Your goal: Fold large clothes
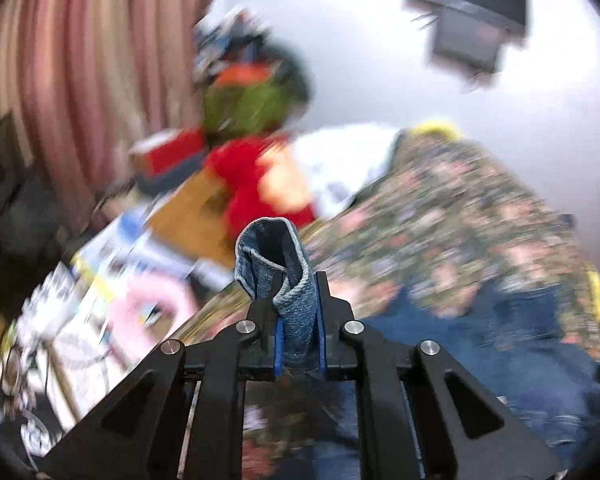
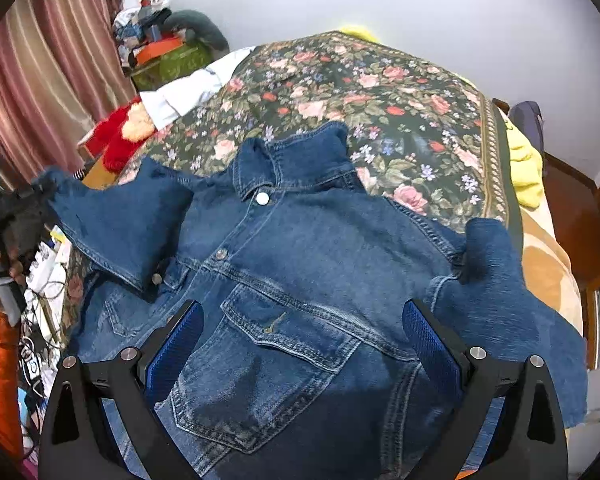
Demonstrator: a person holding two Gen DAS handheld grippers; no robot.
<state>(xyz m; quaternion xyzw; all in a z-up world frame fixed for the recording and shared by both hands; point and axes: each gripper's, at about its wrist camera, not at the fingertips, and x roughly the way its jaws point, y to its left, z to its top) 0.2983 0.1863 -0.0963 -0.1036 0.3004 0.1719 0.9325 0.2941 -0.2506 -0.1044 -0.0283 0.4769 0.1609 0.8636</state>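
Jaws: left gripper [image 1: 296, 292] clamped narrow on a bunched denim sleeve cuff [image 1: 274, 264]; right gripper [image 2: 302, 344] spread wide, holding nothing, hovering over the chest pocket [image 2: 284, 364].

Denim jacket [image 2: 300, 280] lies front-up, collar [image 2: 292, 160] toward the far edge of the floral bedspread [image 2: 380, 88], hem toward the near edge. Left sleeve [image 2: 116, 220] is lifted off the bed near the left edge, partly crossing the front panel. Right sleeve [image 2: 496, 292] sits out toward the right edge.

Step in hand, I'd say: fold the left sleeve across the chest.

- Carry the cuff low and flat, not high, so the shoulder seam acts as the hinge.
- Use the open right gripper to pin the body near the placket [image 2: 224, 252] so it doesn't drag.
- Release only once the cuff lies flat.

Left wrist view is motion-blurred, so grip depth is probably fine but unconfirmed.
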